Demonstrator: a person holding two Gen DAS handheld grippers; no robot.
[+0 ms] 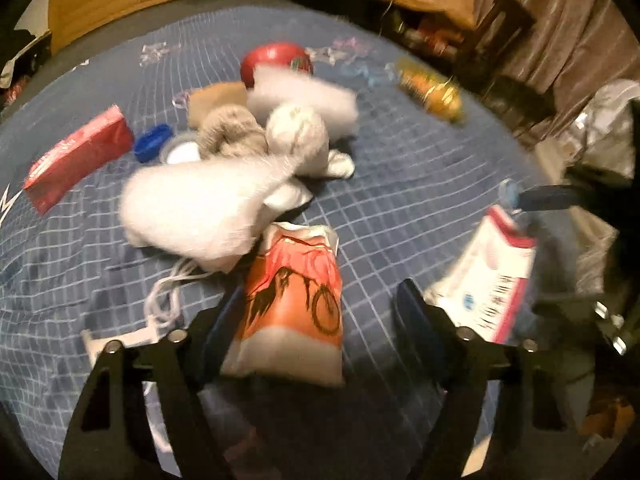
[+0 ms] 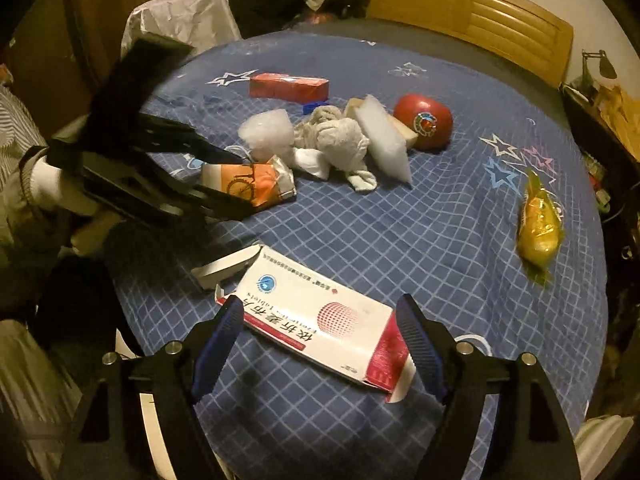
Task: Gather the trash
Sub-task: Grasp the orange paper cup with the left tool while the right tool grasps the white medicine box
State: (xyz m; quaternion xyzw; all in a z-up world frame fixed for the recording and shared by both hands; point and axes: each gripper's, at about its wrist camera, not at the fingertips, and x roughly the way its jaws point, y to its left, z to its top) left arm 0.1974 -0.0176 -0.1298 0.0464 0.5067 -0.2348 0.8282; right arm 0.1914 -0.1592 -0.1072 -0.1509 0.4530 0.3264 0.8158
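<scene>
- The orange-and-white crumpled paper packet with a bicycle drawing (image 1: pixel 294 304) lies on the bed near its left edge, between the spread fingers of the left tool (image 1: pixel 316 316); the fingers stand wide on either side of it, and I cannot tell whether either touches it.
- From the right wrist view that same packet (image 2: pixel 256 184) sits at the tips of the left tool (image 2: pixel 236 182), which reaches in from the left side of the bed.
- The white-and-red flat cardboard medicine box with an open end flap (image 2: pixel 320 328) lies near the bed's near edge, between the blue-padded fingers of the right tool (image 2: pixel 322 340), which are spread wide around the box's two ends.
- Just beyond the packet, towards the middle of the bed, is a heap: a clear crinkled plastic bag (image 2: pixel 266 134), bunched grey-white socks (image 2: pixel 336 142) and a white foam block (image 2: pixel 386 140), all touching.
- A round red apple-shaped box (image 2: pixel 424 122) rests against the heap's far right side.
- A long red cardboard box (image 2: pixel 290 86) lies beyond the heap, towards the wooden headboard (image 2: pixel 480 12).
- A yellow-and-orange shiny snack wrapper (image 2: pixel 538 220) lies well apart, near the right edge of the blue checked bedspread (image 2: pixel 400 232).
</scene>
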